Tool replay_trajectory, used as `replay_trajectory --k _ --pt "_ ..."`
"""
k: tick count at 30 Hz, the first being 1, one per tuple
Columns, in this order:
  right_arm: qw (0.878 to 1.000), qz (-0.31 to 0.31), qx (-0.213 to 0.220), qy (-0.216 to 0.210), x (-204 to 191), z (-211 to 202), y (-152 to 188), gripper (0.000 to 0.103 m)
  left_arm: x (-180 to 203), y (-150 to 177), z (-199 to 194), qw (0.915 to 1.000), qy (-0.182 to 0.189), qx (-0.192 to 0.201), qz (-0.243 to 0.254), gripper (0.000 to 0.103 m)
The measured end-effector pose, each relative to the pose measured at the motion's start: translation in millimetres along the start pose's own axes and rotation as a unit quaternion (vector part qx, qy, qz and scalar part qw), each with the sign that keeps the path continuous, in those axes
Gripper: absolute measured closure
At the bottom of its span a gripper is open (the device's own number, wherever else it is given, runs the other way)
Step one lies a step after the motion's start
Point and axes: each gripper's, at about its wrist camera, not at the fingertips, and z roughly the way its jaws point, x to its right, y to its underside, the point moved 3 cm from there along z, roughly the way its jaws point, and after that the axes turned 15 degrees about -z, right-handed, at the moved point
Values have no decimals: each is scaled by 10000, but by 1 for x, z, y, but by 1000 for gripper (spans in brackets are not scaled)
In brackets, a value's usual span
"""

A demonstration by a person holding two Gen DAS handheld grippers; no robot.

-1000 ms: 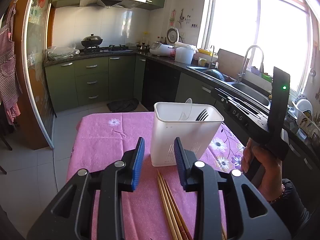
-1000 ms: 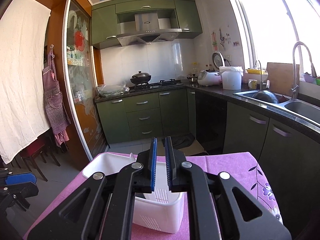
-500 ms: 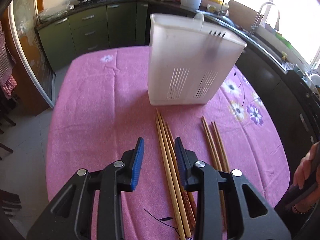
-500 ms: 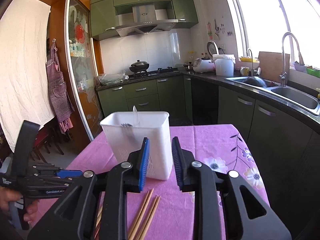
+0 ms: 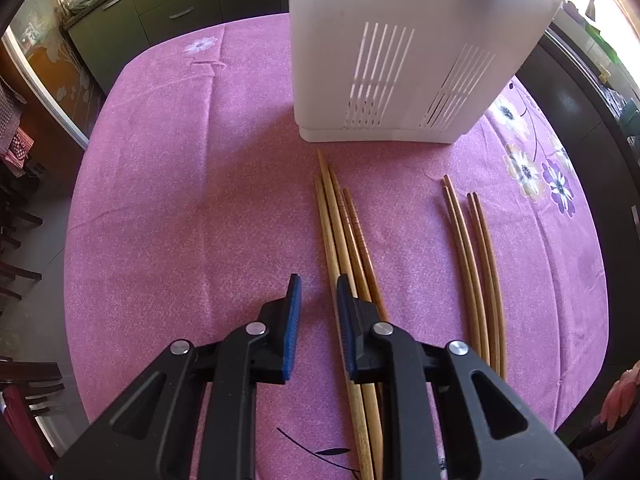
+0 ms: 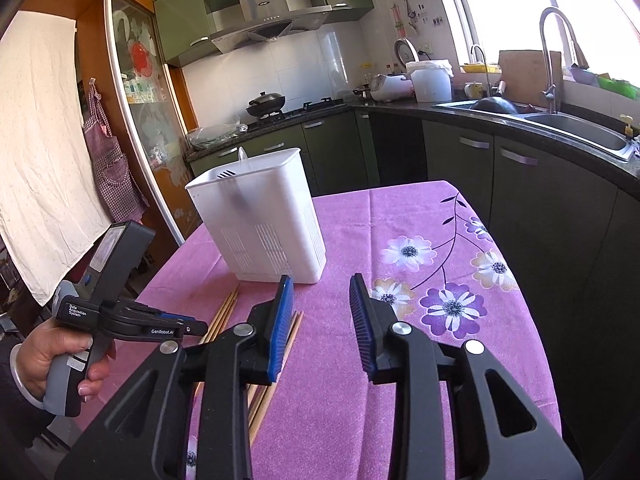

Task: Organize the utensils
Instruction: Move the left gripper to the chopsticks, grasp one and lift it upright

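Two bundles of wooden chopsticks lie on the pink tablecloth, one in the middle (image 5: pixel 340 232) and one to the right (image 5: pixel 472 248). Behind them stands a white slotted utensil holder (image 5: pixel 400 52) (image 6: pixel 260 220), with a fork (image 6: pixel 226 174) and a spoon handle (image 6: pixel 242 154) poking out. My left gripper (image 5: pixel 319 280) points steeply down just left of the middle bundle. Its jaws are closing with only cloth between them, and its right finger overlaps the leftmost stick. My right gripper (image 6: pixel 321 278) hovers over the table in front of the holder, its jaws opening and empty.
A hand (image 6: pixel 52 352) holds the left gripper at the lower left of the right wrist view. The round table (image 5: pixel 140 200) has a flower print on its right side (image 6: pixel 452 304). Green kitchen cabinets, a stove and a sink (image 6: pixel 560 128) lie beyond.
The left gripper tipped down and sank toward the middle chopsticks, its jaws narrowing. The right gripper drew back from above the holder, and its jaws went from nearly shut to apart.
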Motion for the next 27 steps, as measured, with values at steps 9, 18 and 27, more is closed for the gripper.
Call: replay_trajectory --k 9,18,27 --pt "9999 28 -98 -14 2 0 0 73 14 5 9 9996 -185 -154 160 94" --pt "9997 -8 -259 8 -1 5 1 67 6 6 -9 9999 -3 68 101 96" --pt "9990 -152 -403 -106 -14 12 -2 67 -9 9 -83 9939 399 1027 -23 96"
